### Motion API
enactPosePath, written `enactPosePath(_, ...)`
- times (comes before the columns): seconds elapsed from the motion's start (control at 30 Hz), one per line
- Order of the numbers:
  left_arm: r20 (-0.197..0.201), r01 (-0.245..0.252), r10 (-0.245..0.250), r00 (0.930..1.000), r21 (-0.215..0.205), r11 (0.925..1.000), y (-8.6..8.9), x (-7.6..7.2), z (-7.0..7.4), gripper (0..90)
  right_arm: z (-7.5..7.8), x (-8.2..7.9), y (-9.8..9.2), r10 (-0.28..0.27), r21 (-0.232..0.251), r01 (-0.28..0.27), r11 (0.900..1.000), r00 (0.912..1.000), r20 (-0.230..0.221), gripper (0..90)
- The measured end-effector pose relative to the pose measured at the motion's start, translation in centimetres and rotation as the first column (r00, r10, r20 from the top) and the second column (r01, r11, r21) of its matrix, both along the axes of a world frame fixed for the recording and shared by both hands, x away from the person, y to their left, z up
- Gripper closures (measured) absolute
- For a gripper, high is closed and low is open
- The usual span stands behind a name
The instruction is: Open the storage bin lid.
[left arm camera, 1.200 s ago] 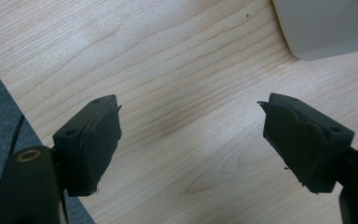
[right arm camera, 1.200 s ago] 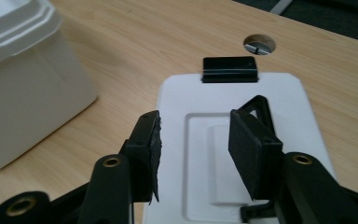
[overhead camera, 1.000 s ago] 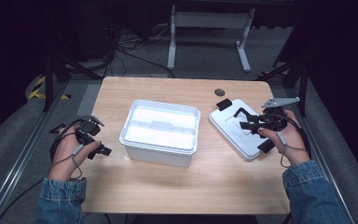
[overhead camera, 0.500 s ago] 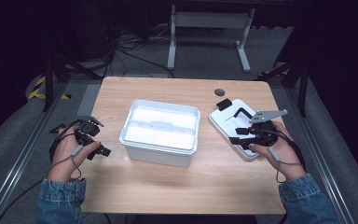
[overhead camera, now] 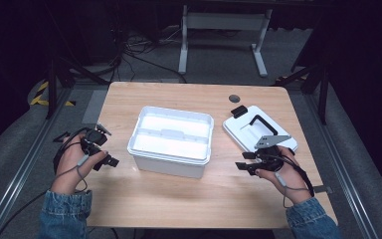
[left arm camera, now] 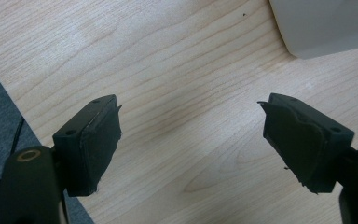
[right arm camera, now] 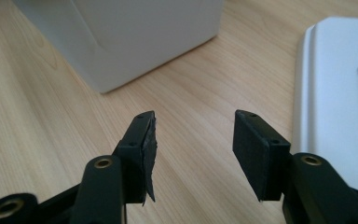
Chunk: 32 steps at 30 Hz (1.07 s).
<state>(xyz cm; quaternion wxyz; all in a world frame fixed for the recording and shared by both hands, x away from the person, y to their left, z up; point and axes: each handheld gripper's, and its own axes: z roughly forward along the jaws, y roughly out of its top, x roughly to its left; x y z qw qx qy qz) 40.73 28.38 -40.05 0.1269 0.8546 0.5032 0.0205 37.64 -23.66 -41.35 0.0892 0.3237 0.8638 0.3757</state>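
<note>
**Lid flat on the table, both grippers open and empty**

Lid [overhead camera: 258,133]: white, with a black handle on top, lying flat on the right part of the wooden table [overhead camera: 179,199], just beside the white box [overhead camera: 171,139] but apart from it. A black clip sits at the lid's far edge. In the right gripper view the lid [right arm camera: 335,102] runs along the right side, the box [right arm camera: 130,37] stands at upper left, and bare wood lies between them.

Box: open-topped, near the middle of the table, with a divider across its inside.

Right gripper [overhead camera: 248,162]: held low over the table at the near edge of the lid, pointing toward the gap between lid and box. Its jaws have just been opening; they stand apart with nothing between them [right arm camera: 193,149].

Left gripper [overhead camera: 104,154]: near the table's left edge, left of the box. Jaws wide apart over bare wood, holding nothing [left arm camera: 191,140]; a corner of the box [left arm camera: 326,28] shows at upper right.
</note>
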Motion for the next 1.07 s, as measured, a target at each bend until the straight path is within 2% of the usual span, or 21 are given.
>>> enactPosePath(0.1,0.000,-0.001,0.001,1.0000,-0.001,1.0000,-0.1,0.0,0.0,19.7,-1.1,-0.1,0.2,0.000,0.006,0.000,1.000,1.0000,-0.001,50.3)
enactPosePath(0.27,-0.002,0.002,-0.002,1.0000,0.004,1.0000,-0.3,0.1,-0.1,19.7,-2.4,0.0,0.3,-0.007,0.048,0.006,0.999,1.0000,0.003,50.2)
enactPosePath(0.3,0.000,0.010,-0.010,1.0000,0.008,0.9999,-0.3,0.1,-0.1,19.7,-3.4,0.0,0.6,-0.017,0.057,0.016,0.998,0.9997,0.018,50.1)
enactPosePath(0.37,-0.002,0.012,-0.011,0.9999,0.009,0.9999,-0.3,0.1,-0.1,19.7,-4.0,0.0,0.7,-0.023,0.063,0.021,0.998,0.9994,0.027,50.2)
enactPosePath(0.47,-0.004,0.010,-0.010,0.9999,0.006,0.9999,-0.4,0.1,-0.2,19.7,-4.7,0.0,1.0,-0.026,0.040,0.024,0.999,0.9987,0.043,50.2)
enactPosePath(0.57,-0.003,0.010,-0.010,0.9999,0.006,0.9999,-0.4,0.1,-0.1,19.7,-5.4,-0.2,1.5,-0.027,0.044,0.024,0.999,0.9983,0.051,50.4)
enactPosePath(0.63,-0.002,0.009,-0.009,1.0000,0.006,0.9999,-0.4,0.1,-0.1,19.7,-5.6,-0.3,1.8,-0.014,0.012,0.013,1.000,0.9988,0.048,50.5)
enactPosePath(0.73,-0.002,0.010,-0.010,0.9999,0.006,0.9999,-0.5,0.1,-0.1,19.7,-5.8,-0.3,2.1,-0.002,0.004,0.001,1.000,0.9995,0.033,50.6)
enactPosePath(0.9,-0.002,0.012,-0.012,0.9999,0.006,0.9999,-0.5,0.1,-0.2,19.7,-6.1,-0.4,2.5,-0.012,-0.005,0.012,1.000,0.9985,0.054,50.8)
enactPosePath(1.07,-0.005,0.002,-0.002,1.0000,0.005,1.0000,-0.6,0.1,-0.2,19.7,-6.4,-0.4,2.9,-0.012,-0.016,0.013,1.000,0.9983,0.056,50.8)
